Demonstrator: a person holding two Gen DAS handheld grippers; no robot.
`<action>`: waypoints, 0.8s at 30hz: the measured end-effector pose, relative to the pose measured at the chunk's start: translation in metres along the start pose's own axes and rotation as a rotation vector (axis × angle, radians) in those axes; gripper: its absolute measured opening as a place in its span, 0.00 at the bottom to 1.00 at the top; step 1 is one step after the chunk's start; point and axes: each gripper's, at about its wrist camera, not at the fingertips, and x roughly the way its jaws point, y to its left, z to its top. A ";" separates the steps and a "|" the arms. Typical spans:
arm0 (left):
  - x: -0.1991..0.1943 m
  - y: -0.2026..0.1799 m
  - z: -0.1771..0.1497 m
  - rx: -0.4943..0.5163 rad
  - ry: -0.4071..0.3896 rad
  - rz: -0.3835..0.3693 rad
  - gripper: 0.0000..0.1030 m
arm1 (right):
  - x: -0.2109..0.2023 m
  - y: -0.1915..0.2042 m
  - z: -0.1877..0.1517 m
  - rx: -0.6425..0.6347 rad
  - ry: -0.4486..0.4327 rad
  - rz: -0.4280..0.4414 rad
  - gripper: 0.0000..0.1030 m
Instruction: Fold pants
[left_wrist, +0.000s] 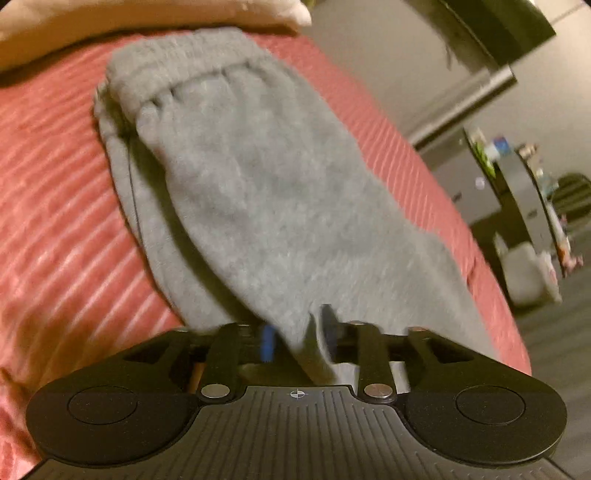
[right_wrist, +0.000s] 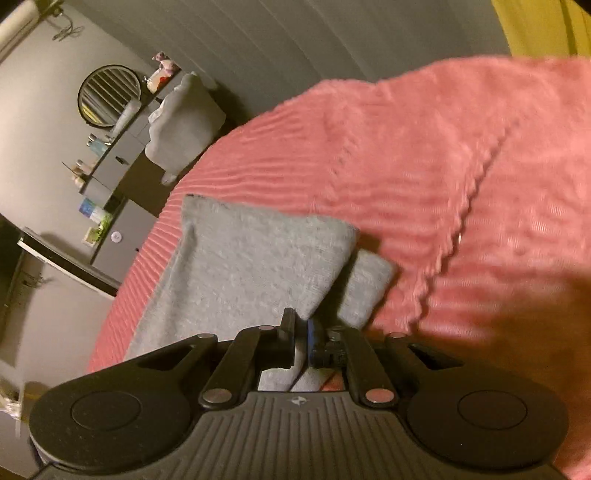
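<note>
Grey pants (left_wrist: 258, 192) lay mid-frame on the bed (left_wrist: 55, 221); left claw (left_wrist: 299, 332) and right claw (right_wrist: 301, 332) gripped them, best lifted evenly together.

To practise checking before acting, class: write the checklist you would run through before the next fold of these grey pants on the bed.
1. Right gripper grips the pants: ok, its jaws are closed on grey fabric.
2. Left gripper grips the pants: cannot tell. Fabric runs between its jaws, but blur hides any pressing.
3. Leg ends aligned: not ok. The lower leg end sticks out beside the upper one.
4. Waistband rests on the bedspread: ok.
5. Fabric smooth: not ok, it bunches near the waistband.
</note>
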 end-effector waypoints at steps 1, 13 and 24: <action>-0.002 -0.003 0.003 -0.004 -0.024 0.007 0.60 | 0.000 0.000 0.000 0.009 0.004 0.012 0.13; -0.016 -0.031 0.011 0.044 -0.107 0.055 0.14 | -0.002 0.028 0.009 -0.124 -0.018 0.033 0.05; -0.046 -0.019 -0.004 0.044 -0.091 0.221 0.50 | -0.016 -0.009 0.018 -0.119 -0.069 -0.099 0.12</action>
